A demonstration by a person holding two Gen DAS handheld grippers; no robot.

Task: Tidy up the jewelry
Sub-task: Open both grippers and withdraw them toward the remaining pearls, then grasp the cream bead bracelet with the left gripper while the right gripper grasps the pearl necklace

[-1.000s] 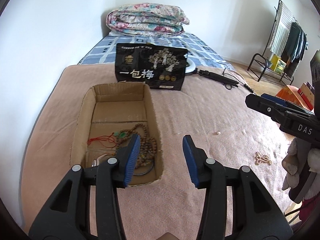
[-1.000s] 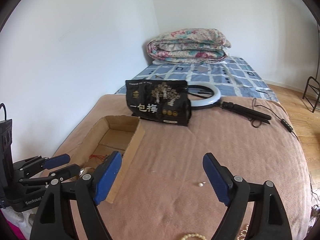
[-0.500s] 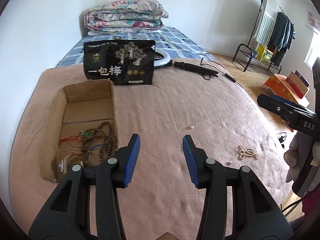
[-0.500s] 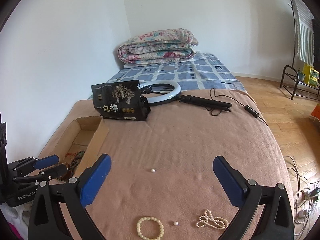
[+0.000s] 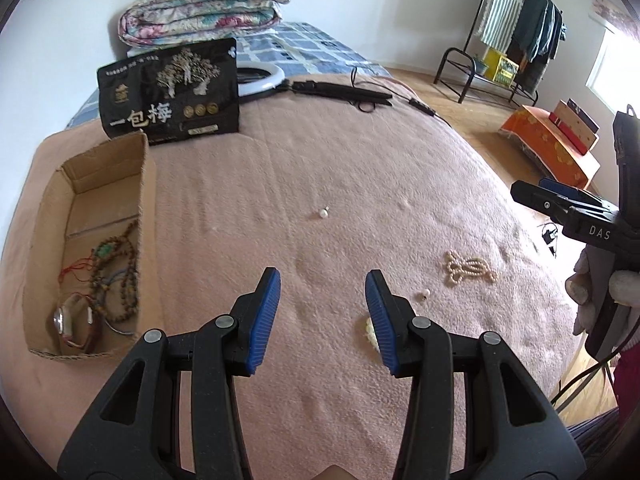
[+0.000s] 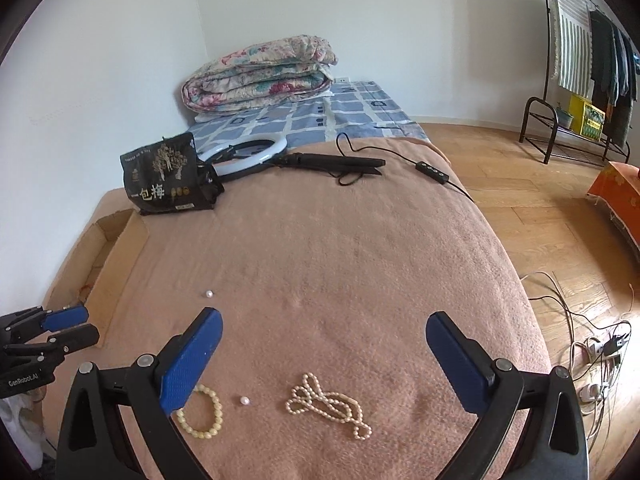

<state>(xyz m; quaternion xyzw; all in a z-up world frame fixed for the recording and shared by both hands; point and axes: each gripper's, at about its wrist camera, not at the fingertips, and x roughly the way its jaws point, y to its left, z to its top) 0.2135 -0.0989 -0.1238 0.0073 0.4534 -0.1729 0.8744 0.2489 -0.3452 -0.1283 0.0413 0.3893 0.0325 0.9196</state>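
A cardboard box (image 5: 146,184) on the left of the pink blanket holds wooden bead strings (image 5: 120,280) and a watch (image 5: 66,320). A pearl necklace (image 6: 328,404) lies loose on the blanket, also in the left wrist view (image 5: 470,270). A cream bead bracelet (image 6: 204,414) and a single pearl (image 6: 244,400) lie left of it; another pearl (image 6: 208,293) lies farther off. My left gripper (image 5: 322,300) is open and empty, right of the box. My right gripper (image 6: 324,344) is wide open and empty, above the necklace.
A black snack bag (image 5: 172,92) stands behind the box. A ring light (image 6: 248,152) with its black stand and cable lies at the blanket's far end. A folded quilt (image 6: 260,74) sits at the back. A clothes rack (image 6: 580,60) stands on the wooden floor to the right.
Both grippers swung right, away from the box. The box slid to the left of both views, and the pearl necklace, bracelet and loose pearl came into view under the right gripper.
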